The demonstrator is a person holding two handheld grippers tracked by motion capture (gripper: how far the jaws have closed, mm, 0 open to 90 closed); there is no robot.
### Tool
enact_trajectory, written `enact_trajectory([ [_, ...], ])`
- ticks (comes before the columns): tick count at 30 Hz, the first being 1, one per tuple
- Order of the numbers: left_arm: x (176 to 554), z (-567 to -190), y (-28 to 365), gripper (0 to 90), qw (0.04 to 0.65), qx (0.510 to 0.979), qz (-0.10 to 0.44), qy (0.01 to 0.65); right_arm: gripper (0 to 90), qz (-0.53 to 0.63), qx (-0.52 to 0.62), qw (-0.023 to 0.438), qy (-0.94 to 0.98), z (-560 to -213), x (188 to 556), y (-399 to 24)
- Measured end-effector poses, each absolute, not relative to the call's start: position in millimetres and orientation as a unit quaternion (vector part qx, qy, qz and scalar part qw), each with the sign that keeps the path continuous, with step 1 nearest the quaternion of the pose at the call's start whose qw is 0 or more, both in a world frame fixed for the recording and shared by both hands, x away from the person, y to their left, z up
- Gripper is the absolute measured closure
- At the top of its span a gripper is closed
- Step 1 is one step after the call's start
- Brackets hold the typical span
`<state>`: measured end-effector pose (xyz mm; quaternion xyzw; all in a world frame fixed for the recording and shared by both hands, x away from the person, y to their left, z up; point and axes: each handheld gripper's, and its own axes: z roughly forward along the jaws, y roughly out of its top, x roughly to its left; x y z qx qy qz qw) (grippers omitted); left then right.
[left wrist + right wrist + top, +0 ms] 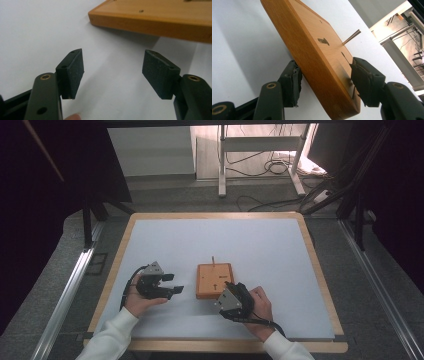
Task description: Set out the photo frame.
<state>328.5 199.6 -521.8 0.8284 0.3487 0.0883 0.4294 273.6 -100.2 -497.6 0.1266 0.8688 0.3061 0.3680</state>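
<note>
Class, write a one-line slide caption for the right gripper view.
Right gripper straddles the corner of a wooden board on the white table, a thin peg rising beyond.

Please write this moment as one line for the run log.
left gripper: open, empty, beside wooden board | right gripper: jaws around the board's near corner, contact unclear | peg: upright at board's far edge

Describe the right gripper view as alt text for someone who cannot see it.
Two black jaws straddle the near corner of an orange wooden board lying on a white table. A thin wooden peg stands up from the board's far part.
</note>
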Motion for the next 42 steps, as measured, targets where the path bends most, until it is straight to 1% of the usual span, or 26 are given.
enact_trajectory([
  [15,329.8,-524.7,199.4,33.8,0.427,0.831,0.084,0.346,47.3,0.301,0.121,0.369,0.871,-485.5,281.8,-101.2],
  [31,331.1,-526.3,200.4,33.8,0.425,0.832,0.078,0.348,54.3,0.27,0.101,0.372,0.883,-466.5,296.4,-97.9],
  [42,330.9,-526.6,200.8,33.8,0.427,0.83,0.076,0.35,62.7,0.247,0.07,0.382,0.888,-459.0,303.8,-88.9],
])
